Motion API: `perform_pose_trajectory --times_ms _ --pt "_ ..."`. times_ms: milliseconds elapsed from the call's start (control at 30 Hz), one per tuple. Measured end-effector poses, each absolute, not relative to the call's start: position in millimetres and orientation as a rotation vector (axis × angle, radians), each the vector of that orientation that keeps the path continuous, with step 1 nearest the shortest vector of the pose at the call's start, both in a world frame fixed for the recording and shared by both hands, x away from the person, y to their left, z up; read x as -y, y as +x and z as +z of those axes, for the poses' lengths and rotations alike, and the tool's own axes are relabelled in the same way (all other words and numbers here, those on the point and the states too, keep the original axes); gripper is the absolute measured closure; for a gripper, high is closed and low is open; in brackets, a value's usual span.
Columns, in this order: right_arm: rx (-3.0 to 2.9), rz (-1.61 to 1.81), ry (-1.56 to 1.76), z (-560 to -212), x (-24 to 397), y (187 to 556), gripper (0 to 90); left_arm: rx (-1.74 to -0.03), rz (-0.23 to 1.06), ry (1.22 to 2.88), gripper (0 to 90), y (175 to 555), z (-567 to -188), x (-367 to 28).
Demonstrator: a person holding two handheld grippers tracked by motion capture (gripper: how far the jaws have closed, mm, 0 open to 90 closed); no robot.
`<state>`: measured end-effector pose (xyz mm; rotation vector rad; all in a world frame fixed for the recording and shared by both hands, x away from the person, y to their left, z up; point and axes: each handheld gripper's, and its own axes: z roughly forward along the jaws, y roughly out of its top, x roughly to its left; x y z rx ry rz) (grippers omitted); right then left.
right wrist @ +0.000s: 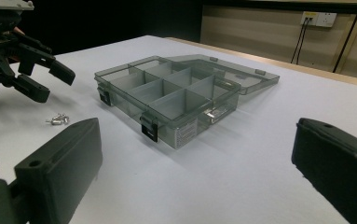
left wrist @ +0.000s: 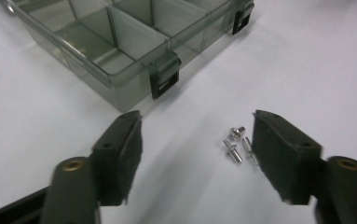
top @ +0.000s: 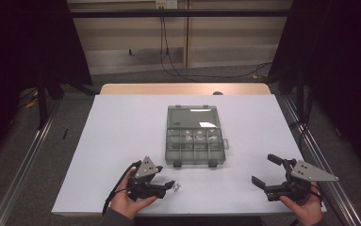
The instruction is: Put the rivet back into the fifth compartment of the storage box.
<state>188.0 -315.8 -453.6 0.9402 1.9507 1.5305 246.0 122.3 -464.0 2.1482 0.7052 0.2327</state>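
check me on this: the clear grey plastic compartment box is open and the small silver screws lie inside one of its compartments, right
Not quite. The clear grey plastic compartment box is open, but the small silver screws lie on the white table in front of it, between the left claw's jaws, as the left gripper view shows.

The small screws (left wrist: pixel 236 144) are shiny silver on a plain white table (top: pixel 121 132). The compartment box (top: pixel 196 141) is smoky grey see-through plastic with black latches (left wrist: pixel 163 79). Both the left gripper (left wrist: pixel 197 140) and the right gripper (right wrist: pixel 195 172) are matte black.
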Motion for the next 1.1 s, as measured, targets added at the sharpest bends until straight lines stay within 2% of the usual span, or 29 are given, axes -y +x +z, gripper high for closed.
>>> perform_pose_trajectory --times_ms 133,333,667,1100 --pt "-1.954 1.528 0.941 -454 316 188 1.2 -0.72 0.204 2.179 53.0 244 -464 -116" --pt "-1.956 1.533 0.937 -454 315 189 1.2 -0.739 0.194 2.223 61.6 242 -466 -107" --pt "-1.958 1.526 0.946 -454 315 189 1.6 -0.78 0.13 2.207 72.7 242 -470 -102" --pt "-1.963 1.523 0.945 -455 315 189 1.5 -0.791 0.144 2.227 82.8 243 -475 -101"
